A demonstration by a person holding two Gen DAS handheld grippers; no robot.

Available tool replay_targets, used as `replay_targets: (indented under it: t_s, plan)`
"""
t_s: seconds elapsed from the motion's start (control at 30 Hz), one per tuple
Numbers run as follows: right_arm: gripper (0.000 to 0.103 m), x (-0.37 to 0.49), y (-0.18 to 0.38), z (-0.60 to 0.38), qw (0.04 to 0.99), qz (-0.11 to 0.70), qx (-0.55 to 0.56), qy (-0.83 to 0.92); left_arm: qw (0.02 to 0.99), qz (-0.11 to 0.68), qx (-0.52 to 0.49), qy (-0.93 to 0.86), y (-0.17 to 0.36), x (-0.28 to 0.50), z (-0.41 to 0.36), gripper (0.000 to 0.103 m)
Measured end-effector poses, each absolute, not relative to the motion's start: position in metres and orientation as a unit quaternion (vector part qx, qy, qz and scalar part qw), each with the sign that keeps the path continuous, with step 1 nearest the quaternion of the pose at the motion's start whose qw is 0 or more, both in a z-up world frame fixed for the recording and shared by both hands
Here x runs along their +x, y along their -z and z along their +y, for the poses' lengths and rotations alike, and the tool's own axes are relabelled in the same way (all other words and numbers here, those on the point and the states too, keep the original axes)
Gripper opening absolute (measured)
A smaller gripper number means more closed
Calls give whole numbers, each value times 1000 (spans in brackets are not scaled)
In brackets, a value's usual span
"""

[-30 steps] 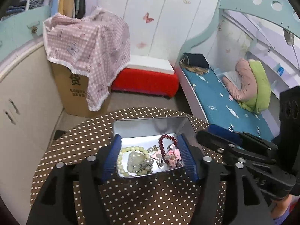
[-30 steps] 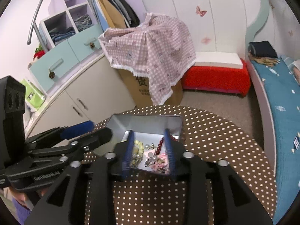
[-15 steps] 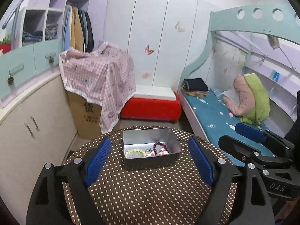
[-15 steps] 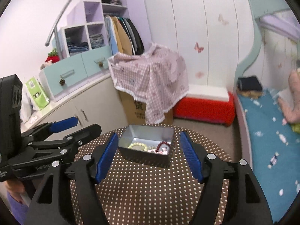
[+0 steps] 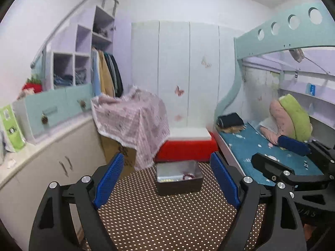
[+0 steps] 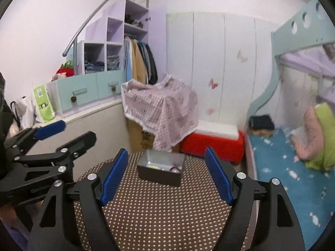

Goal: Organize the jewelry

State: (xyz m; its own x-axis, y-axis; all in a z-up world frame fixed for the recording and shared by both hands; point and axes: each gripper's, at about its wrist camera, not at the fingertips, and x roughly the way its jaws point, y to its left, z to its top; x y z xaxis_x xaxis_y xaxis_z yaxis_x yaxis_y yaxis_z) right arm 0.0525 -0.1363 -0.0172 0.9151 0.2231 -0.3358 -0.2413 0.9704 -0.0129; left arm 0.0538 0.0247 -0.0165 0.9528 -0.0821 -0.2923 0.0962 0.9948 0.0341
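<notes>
Both tools have drawn back from the tin (image 5: 179,176) on the bench (image 5: 167,219). Left tool (image 5: 165,179) gapes empty; right tool (image 6: 166,174) is opening, empty. The jewelry (image 5: 184,177) lies inside, so tidying looks finished.

Bright, even indoor light, soft shadows; motion blur smears the room, fisheye bending toward dark corners.

We note a round table (image 5: 167,219) covered in brown cloth with pale dots. Directly on it, toward the far edge, sits one rectangular metal tin (image 5: 179,179), open at the top. Inside we make out pale beads and a dark red bead string; finer detail is blurred.
</notes>
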Motion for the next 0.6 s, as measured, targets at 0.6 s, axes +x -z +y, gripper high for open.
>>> replay_targets:
  t_s: [0.6]
  plan:
    - [81,-5,-15,-136,993,90,-45,-66,997,64,35,23,-4,-3,10,82]
